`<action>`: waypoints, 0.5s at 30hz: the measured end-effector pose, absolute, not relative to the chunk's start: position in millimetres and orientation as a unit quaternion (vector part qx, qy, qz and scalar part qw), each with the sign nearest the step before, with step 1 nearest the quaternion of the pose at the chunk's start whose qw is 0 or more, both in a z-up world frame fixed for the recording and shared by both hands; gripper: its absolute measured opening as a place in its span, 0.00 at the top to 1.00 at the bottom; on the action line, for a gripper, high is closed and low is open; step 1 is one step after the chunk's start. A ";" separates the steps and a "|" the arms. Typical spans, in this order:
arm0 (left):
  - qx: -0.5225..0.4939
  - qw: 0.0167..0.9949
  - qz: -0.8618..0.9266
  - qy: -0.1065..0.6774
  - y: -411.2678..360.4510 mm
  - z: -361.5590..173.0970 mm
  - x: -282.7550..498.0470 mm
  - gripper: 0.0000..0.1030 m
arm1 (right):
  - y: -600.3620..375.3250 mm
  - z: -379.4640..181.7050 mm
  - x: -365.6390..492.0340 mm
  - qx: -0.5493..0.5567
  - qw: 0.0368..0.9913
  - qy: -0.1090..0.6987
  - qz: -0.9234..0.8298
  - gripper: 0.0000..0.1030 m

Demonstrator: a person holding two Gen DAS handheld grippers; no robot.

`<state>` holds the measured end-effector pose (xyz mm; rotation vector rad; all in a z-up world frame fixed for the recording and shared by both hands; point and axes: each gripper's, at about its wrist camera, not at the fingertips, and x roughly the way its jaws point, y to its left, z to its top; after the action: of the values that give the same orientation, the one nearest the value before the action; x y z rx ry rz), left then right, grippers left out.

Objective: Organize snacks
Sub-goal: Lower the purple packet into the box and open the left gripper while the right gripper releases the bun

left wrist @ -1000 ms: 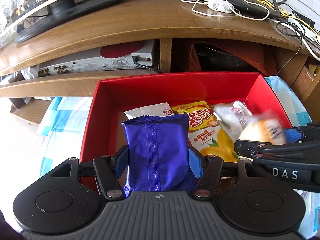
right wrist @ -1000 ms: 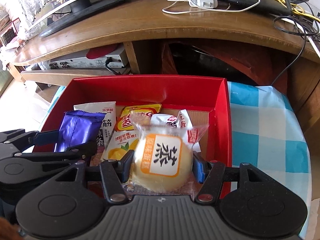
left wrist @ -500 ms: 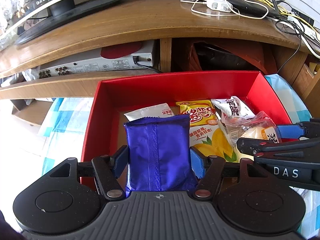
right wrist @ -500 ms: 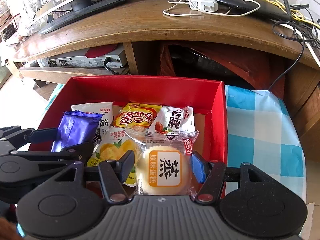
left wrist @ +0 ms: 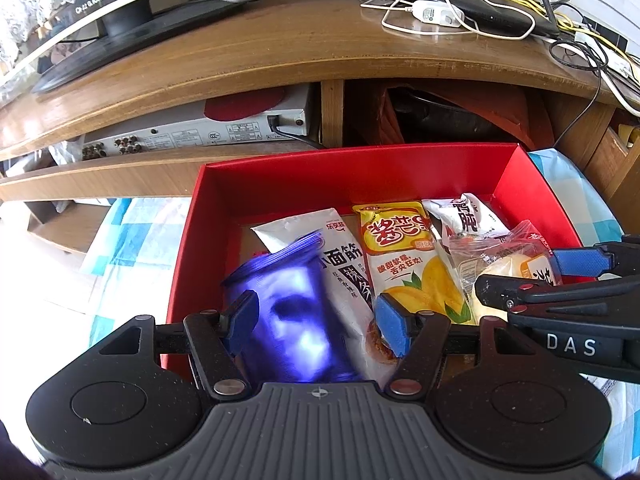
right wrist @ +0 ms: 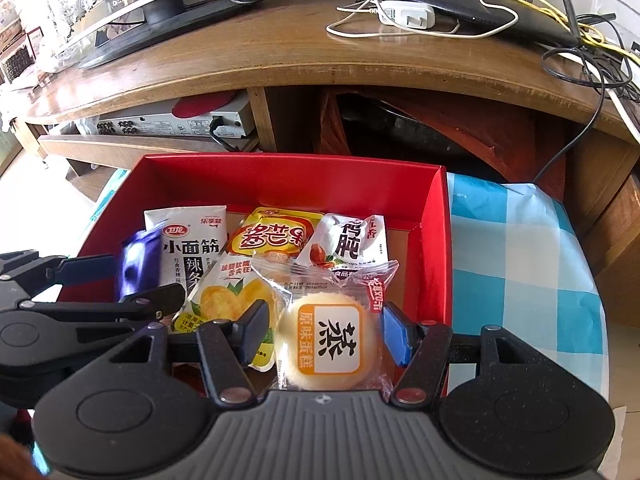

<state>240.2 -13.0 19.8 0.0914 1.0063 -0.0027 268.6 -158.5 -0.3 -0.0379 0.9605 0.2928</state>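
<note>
A red box (left wrist: 360, 184) (right wrist: 280, 184) holds a white strip-snack pack (left wrist: 340, 256), a yellow mango pack (left wrist: 404, 256) and a white pack (left wrist: 468, 220). My left gripper (left wrist: 316, 322) is open over the box's near left part. A shiny blue packet (left wrist: 288, 320), motion-blurred, is loose between its pads and leans left. My right gripper (right wrist: 326, 334) is open too. A round yellow cake in a clear wrapper (right wrist: 328, 344) lies between its pads, with a gap on the left side. Each gripper shows at the edge of the other's view.
The box sits on a blue-and-white checked cloth (right wrist: 520, 260). Behind it stands a wooden TV stand (left wrist: 280, 52) with a monitor base, a silver player (left wrist: 200, 136) on its shelf, and tangled cables with a charger (right wrist: 408, 14) on top.
Both pairs of jaws have widened a little. The blue packet has slipped down and tilted left, now blurred. The cake has sunk lower into the box.
</note>
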 end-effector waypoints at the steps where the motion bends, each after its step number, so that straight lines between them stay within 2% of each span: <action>1: 0.044 0.875 -0.001 0.482 -13.0 20.0 240.0 0.31 | -158.5 0.0 268.1 -0.018 0.877 0.459 0.140 0.29; 9: 0.042 0.876 0.000 0.480 -12.7 22.4 238.2 0.30 | -160.0 3.0 265.8 -0.016 0.879 0.455 0.138 0.29; 15: 0.040 0.880 -0.001 0.473 -11.9 28.8 234.9 0.25 | -163.6 8.7 262.5 -0.011 0.883 0.450 0.135 0.29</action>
<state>234.9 -11.9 28.8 0.0837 0.9848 -0.0021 262.5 -163.6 8.7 -0.0222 0.9362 0.2802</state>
